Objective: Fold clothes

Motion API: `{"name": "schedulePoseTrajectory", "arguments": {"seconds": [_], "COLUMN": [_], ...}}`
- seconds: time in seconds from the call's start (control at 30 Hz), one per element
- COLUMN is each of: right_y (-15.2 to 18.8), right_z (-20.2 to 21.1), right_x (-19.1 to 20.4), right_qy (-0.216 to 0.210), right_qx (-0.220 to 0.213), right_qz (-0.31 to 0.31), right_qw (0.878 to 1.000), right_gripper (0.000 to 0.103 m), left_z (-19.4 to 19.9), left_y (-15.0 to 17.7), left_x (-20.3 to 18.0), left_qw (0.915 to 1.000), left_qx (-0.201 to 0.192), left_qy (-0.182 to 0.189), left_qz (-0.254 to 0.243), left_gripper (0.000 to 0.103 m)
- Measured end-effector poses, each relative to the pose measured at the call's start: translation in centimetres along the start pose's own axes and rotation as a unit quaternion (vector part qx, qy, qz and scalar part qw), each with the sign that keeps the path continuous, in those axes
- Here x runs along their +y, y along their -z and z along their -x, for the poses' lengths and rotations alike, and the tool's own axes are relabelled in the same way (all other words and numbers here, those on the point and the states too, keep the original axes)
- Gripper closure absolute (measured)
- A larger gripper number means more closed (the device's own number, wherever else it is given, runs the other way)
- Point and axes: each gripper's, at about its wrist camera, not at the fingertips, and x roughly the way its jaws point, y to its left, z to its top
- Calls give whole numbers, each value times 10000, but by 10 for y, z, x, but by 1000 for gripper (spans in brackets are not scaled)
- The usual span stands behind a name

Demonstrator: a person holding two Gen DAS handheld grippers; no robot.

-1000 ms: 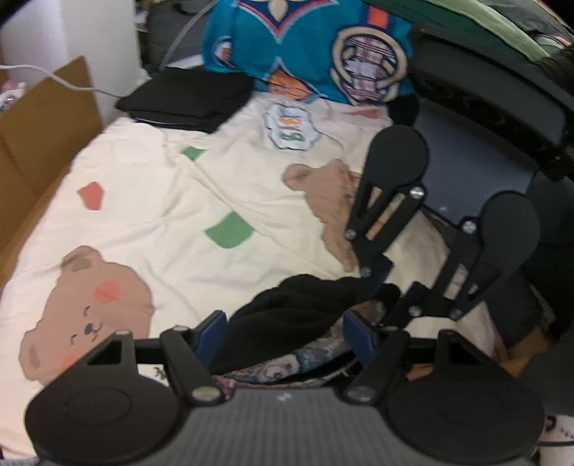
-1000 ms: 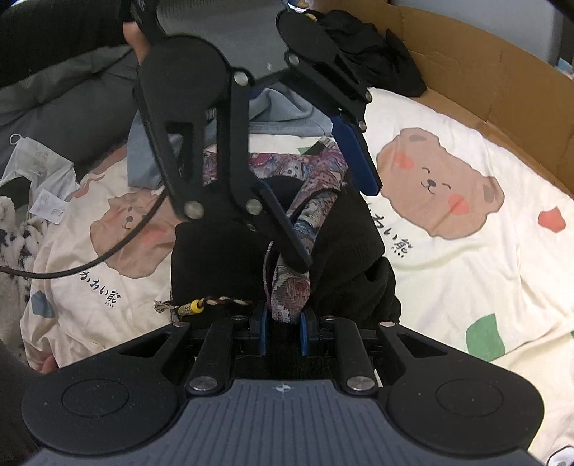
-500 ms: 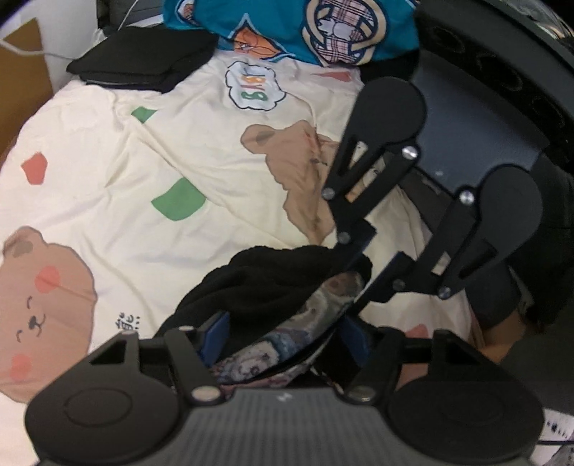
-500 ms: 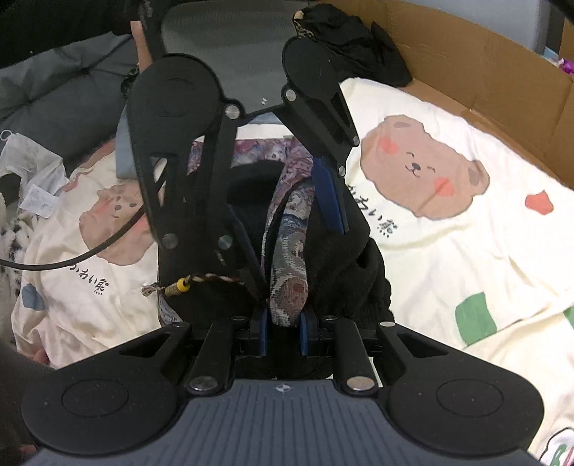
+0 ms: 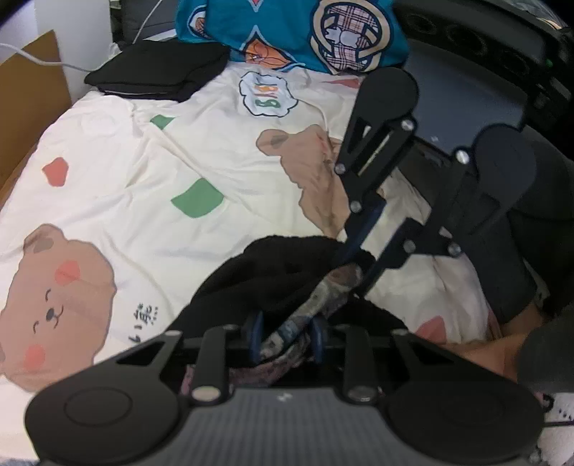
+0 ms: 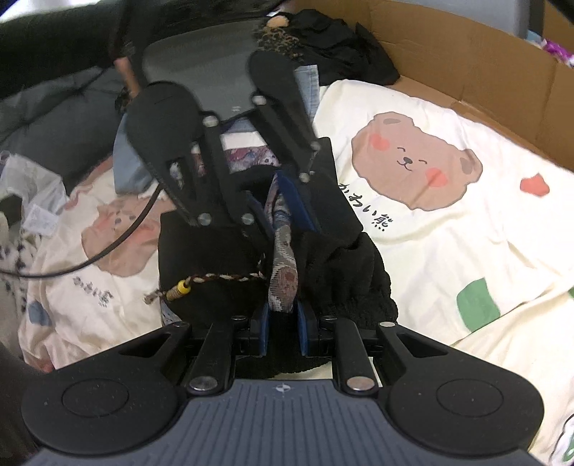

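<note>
A black fleece garment with a patterned lining edge lies bunched on the cream bear-print sheet. My left gripper is shut on that patterned edge, its blue pads pressed to the cloth. Facing it, my right gripper grips the same edge a short way off. In the right wrist view the right gripper is shut on the patterned strip, which runs taut up to the left gripper. The black fleece hangs on both sides. A braided cord with a yellow bead dangles to the left.
A folded black stack and a teal printed fabric lie at the far end of the sheet. Cardboard walls border the bed. A dark clothes heap and light-blue denim sit behind the left gripper. A hand shows at the right.
The left gripper's pads, wide apart in both earlier frames, have closed onto the patterned edge. The two grippers have come closer together. The right gripper kept its hold.
</note>
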Motion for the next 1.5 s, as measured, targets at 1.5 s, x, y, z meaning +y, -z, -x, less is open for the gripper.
{"name": "schedulePoseTrajectory", "arguments": {"seconds": [1.5], "right_y": [-2], "right_z": [18], "right_x": [-21], "right_qy": [932], "right_qx": [-627], "right_qz": [-1081], "right_qw": [9878], "right_gripper": [52], "left_z": [44], "left_y": [21], "left_x": [65], "left_qw": [9723], "left_qx": [-752], "left_qy": [-2061], "left_qz": [812], "left_gripper": [94]}}
